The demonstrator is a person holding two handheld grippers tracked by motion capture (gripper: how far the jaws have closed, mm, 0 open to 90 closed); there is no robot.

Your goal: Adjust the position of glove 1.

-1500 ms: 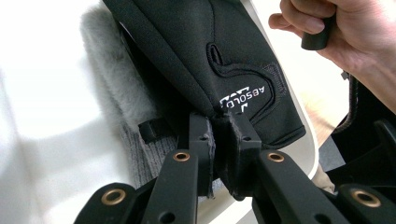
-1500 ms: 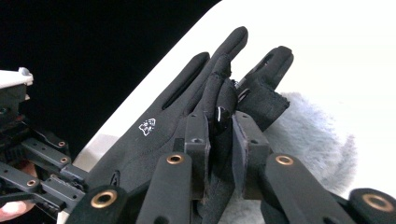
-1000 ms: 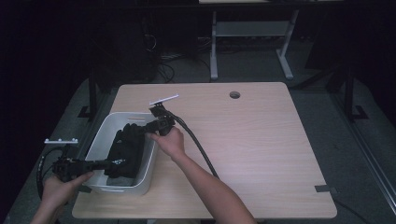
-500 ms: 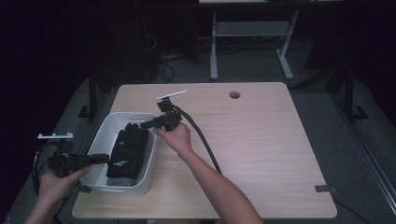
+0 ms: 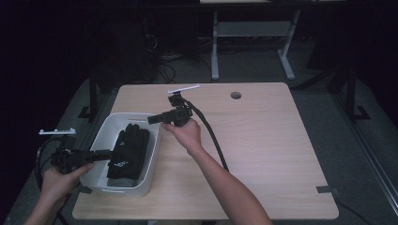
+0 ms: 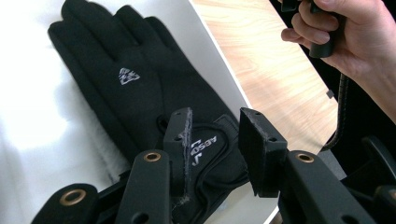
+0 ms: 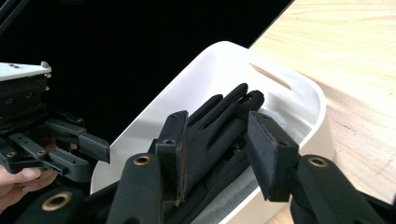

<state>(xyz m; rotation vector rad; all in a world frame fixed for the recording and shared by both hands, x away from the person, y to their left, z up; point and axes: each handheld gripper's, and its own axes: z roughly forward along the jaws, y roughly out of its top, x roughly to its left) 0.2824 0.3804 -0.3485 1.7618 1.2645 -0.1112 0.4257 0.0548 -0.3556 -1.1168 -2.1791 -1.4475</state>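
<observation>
My left gripper (image 5: 107, 153) hangs over the smooth white plastic tub (image 5: 148, 175), jaws apart and holding nothing. Soft black gloves (image 5: 128, 151) lie flat inside the tub. My right gripper (image 5: 152, 119) hangs over the tub's far rim above the wooden table (image 5: 272, 150); its jaws have just been opening, with nothing between them.

A dim lab: bare wooden table (image 5: 263, 154), metal stand (image 5: 253, 33), floor cables (image 5: 164, 61).

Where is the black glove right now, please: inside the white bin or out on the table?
Inside: the black glove lies flat within the white bin.
</observation>
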